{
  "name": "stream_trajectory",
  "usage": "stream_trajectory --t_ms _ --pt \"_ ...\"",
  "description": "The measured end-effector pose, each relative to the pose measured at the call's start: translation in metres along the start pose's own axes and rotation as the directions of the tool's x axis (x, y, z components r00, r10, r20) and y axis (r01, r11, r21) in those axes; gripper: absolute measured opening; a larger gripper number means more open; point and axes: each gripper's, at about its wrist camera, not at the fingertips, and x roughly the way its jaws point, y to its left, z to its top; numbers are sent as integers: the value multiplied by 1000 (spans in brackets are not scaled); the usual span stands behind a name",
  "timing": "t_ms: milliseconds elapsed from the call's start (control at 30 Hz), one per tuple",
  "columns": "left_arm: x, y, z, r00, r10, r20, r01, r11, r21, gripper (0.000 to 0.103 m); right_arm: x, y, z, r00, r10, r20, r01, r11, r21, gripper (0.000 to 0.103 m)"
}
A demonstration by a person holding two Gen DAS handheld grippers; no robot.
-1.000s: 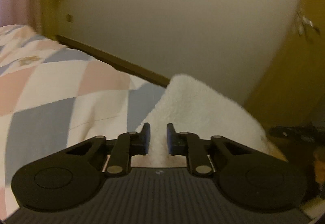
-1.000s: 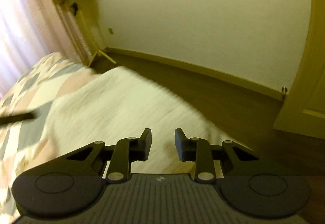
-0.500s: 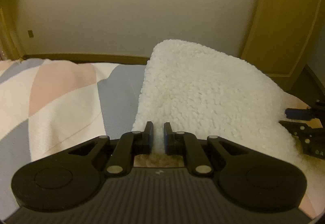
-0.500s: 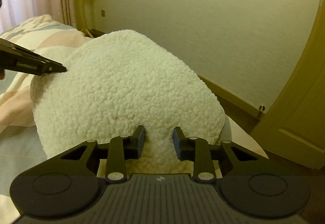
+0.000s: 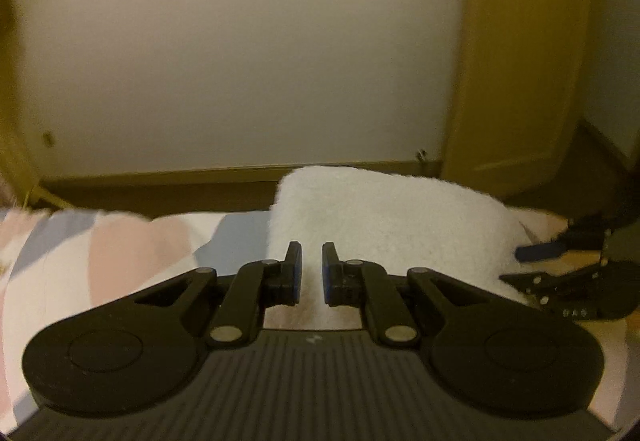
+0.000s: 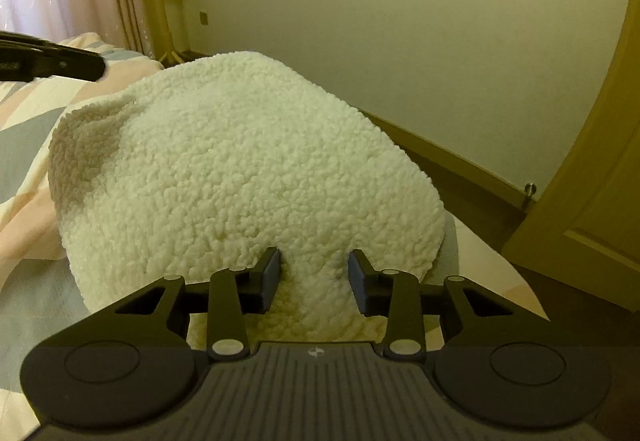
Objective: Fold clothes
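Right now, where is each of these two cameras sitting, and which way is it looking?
Left wrist view: sits on the left gripper, looking along its fingers over the white fleece garment and patterned bedspread to the wall; the right gripper shows at right.
Right wrist view: sits on the right gripper, whose jaws are opening around the fleece, facing the wall and door; the left gripper pokes in at left.
Shared: garment, bedspread, wall, door.
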Motion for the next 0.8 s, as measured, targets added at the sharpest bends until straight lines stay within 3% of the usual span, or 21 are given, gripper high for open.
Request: stream_trajectory --t_ms 133,300,433,533,667,800 --pt "57 -1 -23 994 -5 -113 8 1000 22 7 0 0 -4 1000 13 6 -13 1000 2 36" --pt "72 9 -33 995 -29 -97 22 997 -71 6 3 5 -8 1000 22 16 -22 1000 -6 37" --pt "48 7 -17 998 -22 -62 20 999 -34 6 -5 5 -6 1000 25 15 -25 1000 9 37" --pt "37 4 -1 999 -44 -28 44 999 -8 6 -27 0 4 996 35 76 -39 998 51 35" --pt "59 -4 8 997 -57 -49 60 997 43 6 -34 5 23 988 17 151 -21 999 26 35" --pt "89 -16 -2 994 -53 -101 60 996 68 0 -4 4 24 993 -11 117 11 1000 -1 34"
